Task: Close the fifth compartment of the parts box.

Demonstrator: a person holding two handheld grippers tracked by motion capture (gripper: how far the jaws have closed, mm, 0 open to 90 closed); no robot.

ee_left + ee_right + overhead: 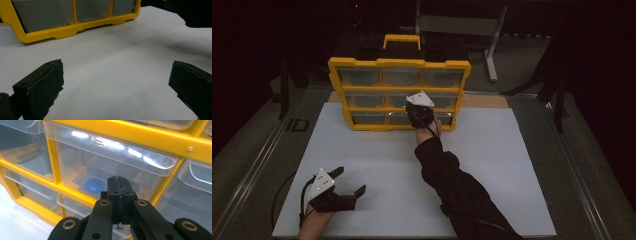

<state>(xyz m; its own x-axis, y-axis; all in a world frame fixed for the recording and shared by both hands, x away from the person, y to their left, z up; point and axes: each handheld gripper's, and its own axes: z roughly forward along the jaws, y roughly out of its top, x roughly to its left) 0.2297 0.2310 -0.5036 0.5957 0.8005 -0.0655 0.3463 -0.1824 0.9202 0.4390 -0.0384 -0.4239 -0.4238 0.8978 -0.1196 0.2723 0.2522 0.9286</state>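
A yellow organizer (399, 94) with clear plastic drawers stands upright at the back of the white table top (377, 165). My right gripper (418, 111) is shut, its jaws pressed together with nothing between them, right in front of the middle drawer (105, 170) of the middle row. Inside that drawer lies a round blue object (94, 185). My left gripper (346, 184) rests low at the front left of the table, jaws wide open and empty. In the left gripper view the left gripper (117, 82) looks over bare table toward the organizer's bottom row (72, 15).
A yellow carry handle (402, 40) tops the organizer. A grey metal frame (462, 27) stands behind it in the dark. The person's dark sleeve (457, 190) crosses the right half of the table. Metal rails (262, 165) run along the table's sides.
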